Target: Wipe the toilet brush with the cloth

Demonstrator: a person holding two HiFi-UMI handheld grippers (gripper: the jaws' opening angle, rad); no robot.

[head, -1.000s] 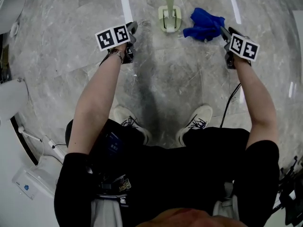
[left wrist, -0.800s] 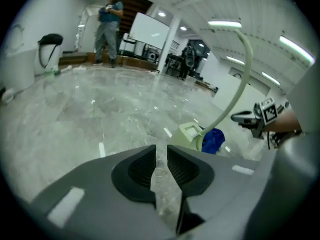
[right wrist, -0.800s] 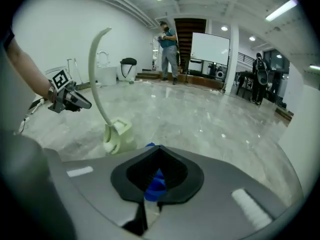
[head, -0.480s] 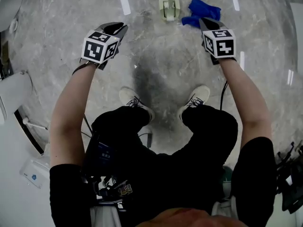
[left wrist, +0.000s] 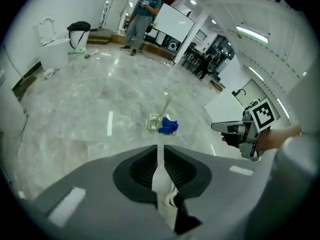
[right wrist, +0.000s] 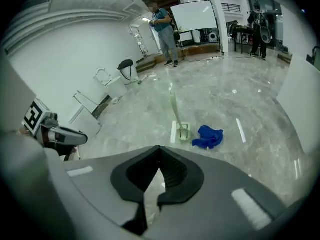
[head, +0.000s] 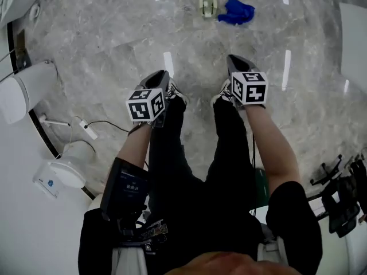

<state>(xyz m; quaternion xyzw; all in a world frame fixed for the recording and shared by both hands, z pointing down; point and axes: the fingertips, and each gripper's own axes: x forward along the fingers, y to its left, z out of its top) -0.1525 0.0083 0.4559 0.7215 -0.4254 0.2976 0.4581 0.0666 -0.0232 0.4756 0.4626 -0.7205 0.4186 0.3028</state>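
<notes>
A pale green toilet brush (head: 209, 4) stands in its holder on the marble floor, far ahead at the top of the head view. A crumpled blue cloth (head: 236, 11) lies just right of it. Both grippers hang high above the floor, well short of the two. My left gripper (head: 162, 75) has just been closing to a narrow slit with nothing in it (left wrist: 158, 146). My right gripper (head: 232, 59) is shut and empty, its tips meeting (right wrist: 159, 147). Both gripper views show the brush (right wrist: 183, 130) and cloth (right wrist: 209, 136) small beyond the jaws.
A white toilet (head: 23, 90) and cables sit at the left. A white panel (head: 352, 39) lies at the right. Across the room, a person (left wrist: 142, 14) stands by a whiteboard (left wrist: 172, 26), with a black bin (left wrist: 79, 33) near another toilet.
The person has stood up. Both grippers have risen from floor level beside the brush and cloth. The cloth and brush stay on the floor, now much farther off.
</notes>
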